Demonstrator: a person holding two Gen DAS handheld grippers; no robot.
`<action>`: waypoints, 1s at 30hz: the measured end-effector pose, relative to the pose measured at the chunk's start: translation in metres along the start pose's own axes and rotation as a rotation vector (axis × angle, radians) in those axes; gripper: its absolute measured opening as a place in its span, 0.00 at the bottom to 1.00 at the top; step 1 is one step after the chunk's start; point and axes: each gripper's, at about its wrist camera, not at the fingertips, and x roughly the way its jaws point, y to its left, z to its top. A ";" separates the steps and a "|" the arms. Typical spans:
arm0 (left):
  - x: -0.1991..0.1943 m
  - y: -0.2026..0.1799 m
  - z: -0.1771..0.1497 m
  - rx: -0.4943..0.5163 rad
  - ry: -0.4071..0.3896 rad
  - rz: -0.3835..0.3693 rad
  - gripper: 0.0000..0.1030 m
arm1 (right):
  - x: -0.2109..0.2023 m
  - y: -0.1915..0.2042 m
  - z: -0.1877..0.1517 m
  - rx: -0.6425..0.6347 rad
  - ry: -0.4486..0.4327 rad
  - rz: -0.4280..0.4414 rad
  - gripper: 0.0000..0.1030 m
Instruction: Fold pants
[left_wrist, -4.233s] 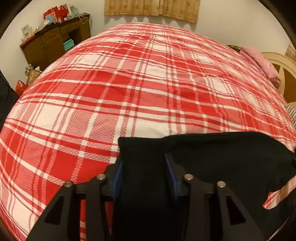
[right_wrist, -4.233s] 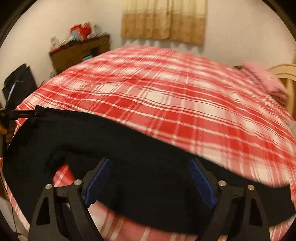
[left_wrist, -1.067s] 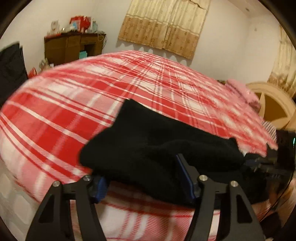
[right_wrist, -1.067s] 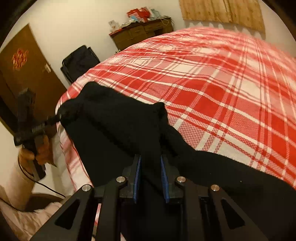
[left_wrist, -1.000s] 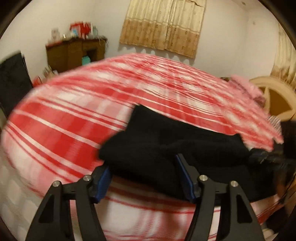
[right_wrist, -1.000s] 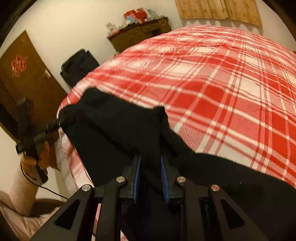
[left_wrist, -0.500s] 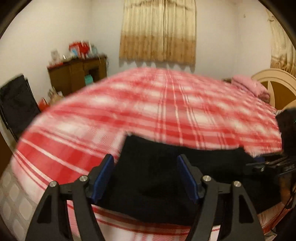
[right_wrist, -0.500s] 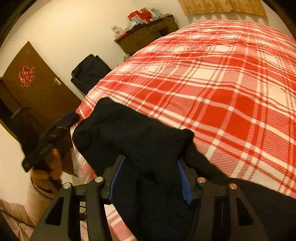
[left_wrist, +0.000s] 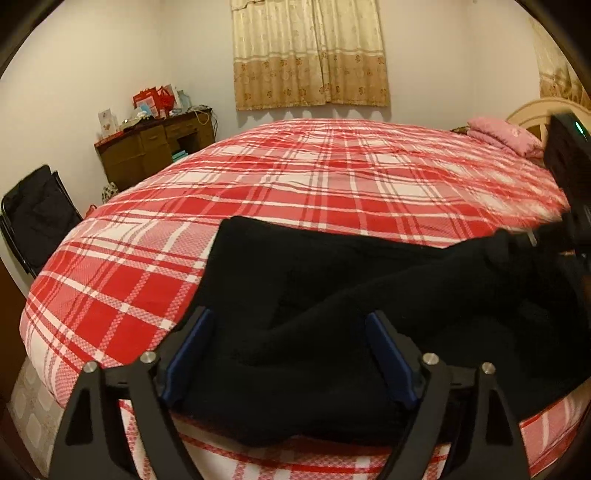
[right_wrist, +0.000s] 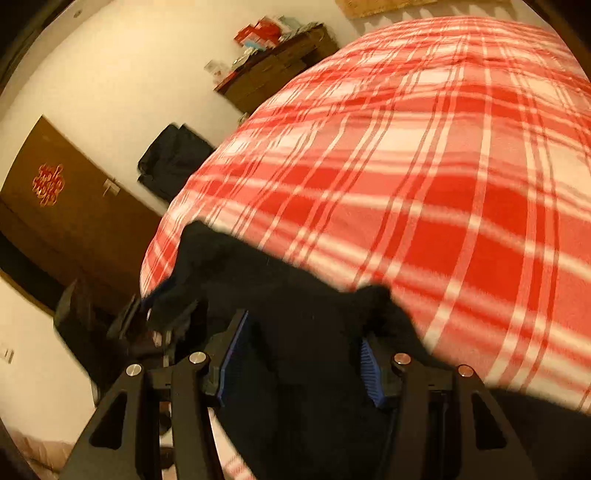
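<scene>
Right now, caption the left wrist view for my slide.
Open left gripper over black pants on plaid bed.

Open plaid bed (left_wrist: 332, 184) beyond black pants (left_wrist: 332, 295), pink pillow (left_wrist: 502, 134) at far corner

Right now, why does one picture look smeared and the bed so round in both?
Left wrist view: mostly sharp, warm dim light, the bed bulging from the fisheye lens, the black pants nearly featureless. Right wrist view: the bedspread streaked by motion blur, the door tilted, corners dark.
</scene>
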 end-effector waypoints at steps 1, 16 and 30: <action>0.001 -0.002 0.000 0.008 -0.001 0.004 0.85 | -0.001 -0.006 0.006 0.016 -0.006 0.013 0.54; 0.005 -0.007 0.001 0.007 0.012 0.019 0.91 | -0.233 -0.124 -0.055 0.364 -0.307 -0.664 0.45; 0.008 -0.013 0.001 -0.001 0.009 0.060 0.94 | -0.238 -0.218 -0.065 0.454 -0.053 -1.093 0.44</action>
